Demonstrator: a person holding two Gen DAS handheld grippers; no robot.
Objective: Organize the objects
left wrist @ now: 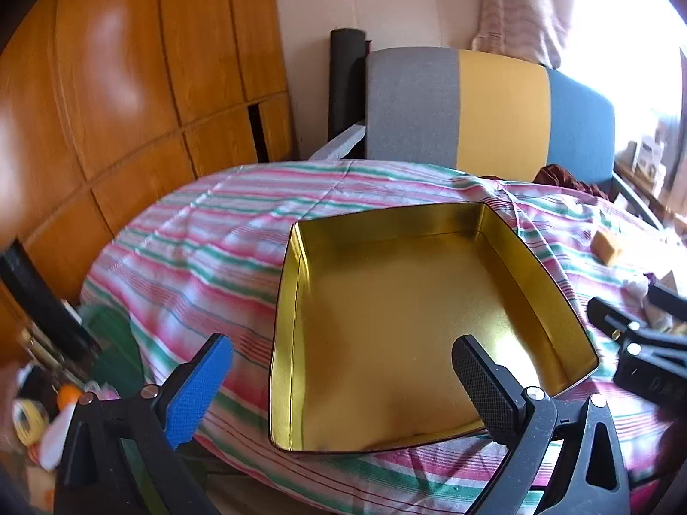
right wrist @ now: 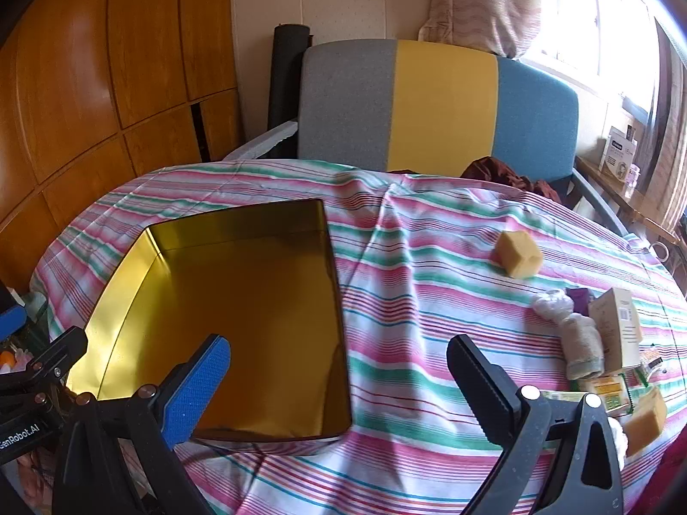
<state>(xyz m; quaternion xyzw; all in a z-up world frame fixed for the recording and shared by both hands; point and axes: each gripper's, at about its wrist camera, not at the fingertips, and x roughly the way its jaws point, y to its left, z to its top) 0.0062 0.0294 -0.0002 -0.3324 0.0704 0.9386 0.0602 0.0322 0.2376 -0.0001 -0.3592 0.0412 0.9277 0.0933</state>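
While the gold tin (left wrist: 386,322) lies empty, both grippers' jaws stand open.

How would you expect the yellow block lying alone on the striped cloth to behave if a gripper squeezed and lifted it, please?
The yellow block looks like a sponge: matte, soft-edged, so it probably compresses under the pads and weighs little. Its flat faces suggest it will not roll. On the wrinkled striped cloth, a push would likely drag fabric rather than slide cleanly.

We see a striped cloth (right wrist: 429,300) covering the table. On it lies an open gold tin (right wrist: 240,326). Right of the tin sit a yellow sponge block (right wrist: 518,254) and small boxes (right wrist: 618,326).
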